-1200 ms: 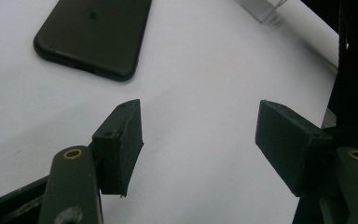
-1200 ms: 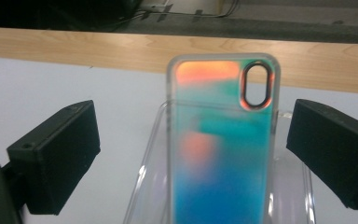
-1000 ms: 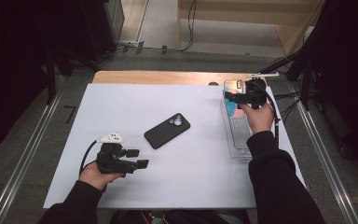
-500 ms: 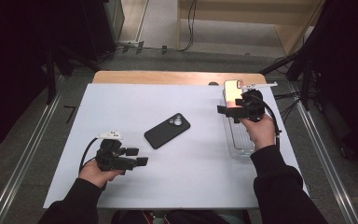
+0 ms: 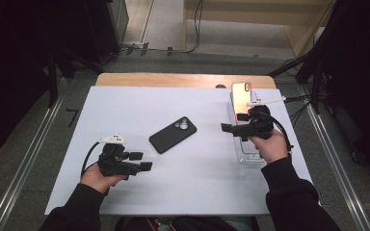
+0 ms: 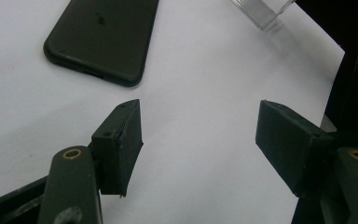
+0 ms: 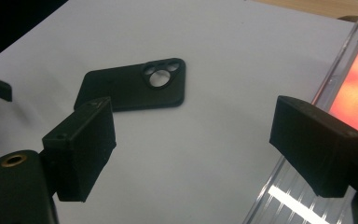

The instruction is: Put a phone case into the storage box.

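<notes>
Starting at the near left, the left claw (image 5: 142, 161) rests low on the white table (image 5: 125, 106) with its jaws spread and nothing between them. It points toward the black phone case (image 5: 172, 135), which lies flat near the middle of the table, camera cut-out toward the far right, well apart from both claws.

Further right, the right claw (image 5: 231, 122) hovers with its jaws likewise spread and empty, just beside the clear tray (image 5: 248, 157) at the right edge. A phone (image 5: 241, 96) with a glowing reddish screen sits at the tray's far end, seemingly propped in it, though the view is too dim to tell how it stands.

The case is thin and lies flush on a smooth table, so a claw coming in flat could push it along rather than get a jaw under its edge. With the right claw so close to the tray wall, a sideways swing toward the case could knock the tray and tip or shift the phone. If both claws close on the case together, they could collide or twist it.
</notes>
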The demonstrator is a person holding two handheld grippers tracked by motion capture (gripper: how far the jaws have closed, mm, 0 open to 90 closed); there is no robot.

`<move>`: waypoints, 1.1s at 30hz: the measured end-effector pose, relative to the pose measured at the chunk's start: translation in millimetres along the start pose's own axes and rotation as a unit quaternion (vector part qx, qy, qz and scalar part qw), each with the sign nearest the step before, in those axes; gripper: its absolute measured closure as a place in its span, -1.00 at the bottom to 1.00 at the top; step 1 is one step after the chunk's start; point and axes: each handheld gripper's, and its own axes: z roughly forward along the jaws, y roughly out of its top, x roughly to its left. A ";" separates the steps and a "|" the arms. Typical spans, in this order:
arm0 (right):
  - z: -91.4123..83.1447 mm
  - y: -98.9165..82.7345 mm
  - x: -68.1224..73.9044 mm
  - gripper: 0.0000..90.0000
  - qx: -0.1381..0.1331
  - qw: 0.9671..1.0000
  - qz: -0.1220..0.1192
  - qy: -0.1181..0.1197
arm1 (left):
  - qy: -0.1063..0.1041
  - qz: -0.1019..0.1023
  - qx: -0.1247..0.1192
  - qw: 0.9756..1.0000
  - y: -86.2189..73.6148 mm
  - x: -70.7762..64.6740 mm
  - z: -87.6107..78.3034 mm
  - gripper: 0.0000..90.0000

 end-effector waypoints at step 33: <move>-2.3 -56.1 41.5 -0.58 0.048 0.993 -0.069 0.080 | 0.003 0.006 -0.009 1.000 0.1 0.3 -3.8 -0.30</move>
